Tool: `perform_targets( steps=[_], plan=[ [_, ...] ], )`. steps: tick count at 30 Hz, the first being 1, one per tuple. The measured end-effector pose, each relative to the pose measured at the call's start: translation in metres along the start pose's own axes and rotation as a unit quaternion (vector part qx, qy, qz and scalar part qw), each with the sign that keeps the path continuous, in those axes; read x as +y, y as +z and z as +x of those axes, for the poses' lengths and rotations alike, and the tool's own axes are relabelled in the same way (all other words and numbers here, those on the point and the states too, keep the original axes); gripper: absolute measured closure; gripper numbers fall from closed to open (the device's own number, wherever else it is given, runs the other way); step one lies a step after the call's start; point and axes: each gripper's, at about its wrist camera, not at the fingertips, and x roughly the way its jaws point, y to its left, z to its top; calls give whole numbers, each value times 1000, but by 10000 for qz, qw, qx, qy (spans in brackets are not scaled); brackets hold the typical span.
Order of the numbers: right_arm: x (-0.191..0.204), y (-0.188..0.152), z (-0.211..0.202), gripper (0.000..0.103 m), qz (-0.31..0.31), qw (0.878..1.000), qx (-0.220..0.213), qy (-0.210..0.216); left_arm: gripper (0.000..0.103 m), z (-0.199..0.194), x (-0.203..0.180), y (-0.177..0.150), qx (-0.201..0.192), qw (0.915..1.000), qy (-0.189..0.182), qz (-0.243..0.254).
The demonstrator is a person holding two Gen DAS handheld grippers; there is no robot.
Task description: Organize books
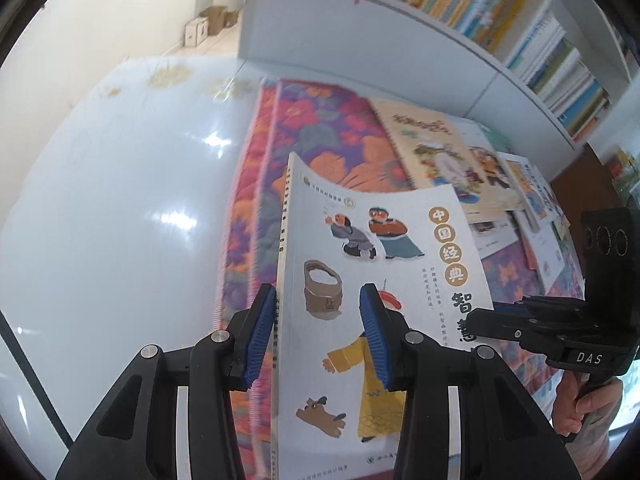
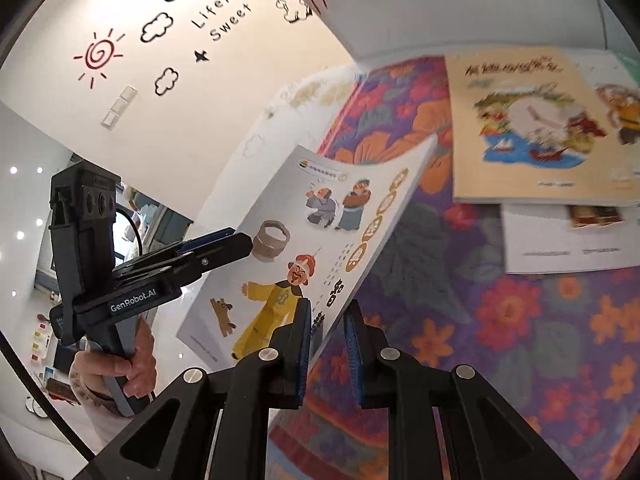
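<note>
A: Whereabouts of the picture book (image 1: 360,240)?

B: Up in the air, clear of the floral quilt (image 1: 320,120), cover tipped toward both cameras and bowed along the far edge. Well short of the bookcase (image 1: 400,40) at the far right.

A: Held how?

B: From both sides. Right gripper (image 2: 329,304) nearly closed, pinching the near right corner beside the title column. Left gripper (image 1: 316,292) only partway apart, astride the spine edge, left pad hard against the spine, right pad lying over the cover. Most likely a grip on a book sitting skewed between the pads, though contact behind the cover is hidden.

A: Handling?

B: Thin, light and floppy, judging by that bow between the two holds. Glossy cover, so probably slippery under a weak pinch. Easily creased at a corner.

A: Best place to hold?

B: Close to the spine, the stiffest line, and well in from the corner. Better to keep both grips level and avoid pulling apart or twisting against each other, or risk a bent cover or a torn page.

A: Anything else nearby?

B: Other books (image 2: 520,120) lying flat on the quilt at the far right, a beige one overlapping the rest. Also a hand (image 2: 136,364) wrapped round the left tool's handle.
</note>
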Motion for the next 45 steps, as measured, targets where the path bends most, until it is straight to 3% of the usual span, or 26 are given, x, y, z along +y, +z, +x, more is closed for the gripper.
perform_targets(
  steps=[7,13,22,37,45],
  plan=[
    [-17,3,43,86,243,9993,287,-58,64,23,23,-8,150,9997,102,-138],
    [-27,2,55,86,356,9988,334,-59,64,32,29,-14,257,9994,237,-53],
    [-23,0,54,86,242,9991,296,-169,61,40,18,-16,345,9964,762,151],
    [-7,-10,55,81,3,9988,85,-492,61,41,13,-14,294,9938,1070,115],
    [-13,-12,51,80,205,9994,42,-292,61,26,12,-13,43,9881,1540,5]
  ],
)
